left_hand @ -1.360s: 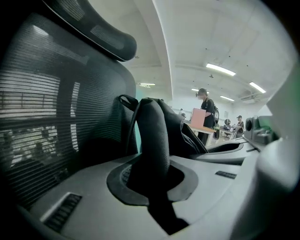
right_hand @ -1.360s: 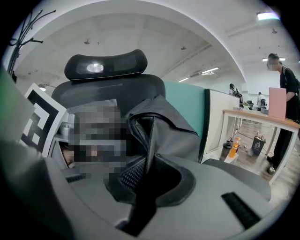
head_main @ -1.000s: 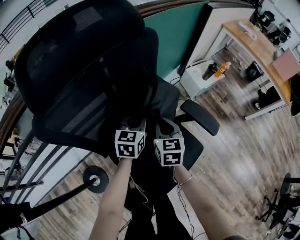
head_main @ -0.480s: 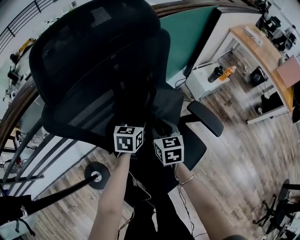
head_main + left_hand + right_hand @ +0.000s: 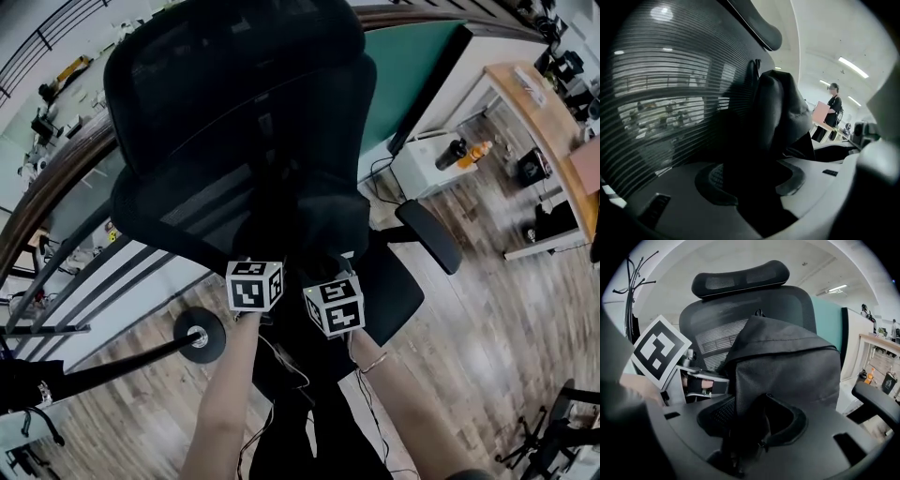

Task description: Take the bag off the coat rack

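Observation:
A black bag (image 5: 323,220) rests on the seat of a black mesh office chair (image 5: 234,112), leaning on its backrest. My left gripper (image 5: 264,265) and right gripper (image 5: 328,279) sit side by side at the bag's near face. In the left gripper view the bag (image 5: 780,108) fills the gap of my left gripper (image 5: 750,183); its jaws have just been opening. In the right gripper view a fold of the bag (image 5: 787,362) lies between the spread jaws of my right gripper (image 5: 754,423), which have also been opening. The coat rack (image 5: 630,291) stands at the left.
The coat rack's round base (image 5: 199,335) is on the wood floor left of the chair. An armrest (image 5: 428,234) juts out on the right. A teal partition (image 5: 412,66), a white cabinet (image 5: 436,169) with bottles and a wooden desk (image 5: 548,122) stand beyond. A person (image 5: 832,112) stands far off.
Both grippers have drawn back a little from the chair's backrest, toward me. The chair and bag have slid up and right in the head view.

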Demonstrator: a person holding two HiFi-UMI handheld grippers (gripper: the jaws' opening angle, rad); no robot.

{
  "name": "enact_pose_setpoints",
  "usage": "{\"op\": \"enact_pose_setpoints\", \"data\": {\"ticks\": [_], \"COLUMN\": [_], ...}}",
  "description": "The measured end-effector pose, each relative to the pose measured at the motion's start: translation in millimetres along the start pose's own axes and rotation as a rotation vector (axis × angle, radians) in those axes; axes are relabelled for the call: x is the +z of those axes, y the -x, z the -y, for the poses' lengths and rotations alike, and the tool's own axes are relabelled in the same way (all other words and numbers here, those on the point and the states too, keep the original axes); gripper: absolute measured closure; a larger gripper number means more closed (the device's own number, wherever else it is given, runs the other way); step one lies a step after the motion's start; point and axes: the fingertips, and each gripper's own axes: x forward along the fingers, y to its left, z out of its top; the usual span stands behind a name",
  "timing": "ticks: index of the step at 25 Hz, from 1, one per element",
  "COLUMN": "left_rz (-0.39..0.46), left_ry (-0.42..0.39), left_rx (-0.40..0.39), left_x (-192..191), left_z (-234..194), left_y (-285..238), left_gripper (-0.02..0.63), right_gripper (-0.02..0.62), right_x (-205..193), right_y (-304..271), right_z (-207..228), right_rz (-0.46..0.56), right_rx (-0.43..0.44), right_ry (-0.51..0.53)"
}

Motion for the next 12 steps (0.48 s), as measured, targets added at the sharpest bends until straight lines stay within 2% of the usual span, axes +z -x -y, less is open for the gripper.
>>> {"op": "enact_pose_setpoints", "data": {"ticks": [7, 12], "left_rz": [-0.004, 0.018], "left_ry": [0.036, 0.066], "left_rx": [0.079, 0.12], "left_x": [-23.0, -26.2], "left_z": [-19.7, -23.0], "left_y": [27.1, 51.5], "left_gripper": [0.42, 0.42], "right_gripper": [0.399, 0.402], "right_x": [-13.3, -13.6], "right_y": [-0.6, 12.0], "right_z": [-24.6, -31.5], "right_rz": [-0.027, -0.018], "right_rx": [0.037, 0.04], "right_ry": [0.023, 0.009]}}
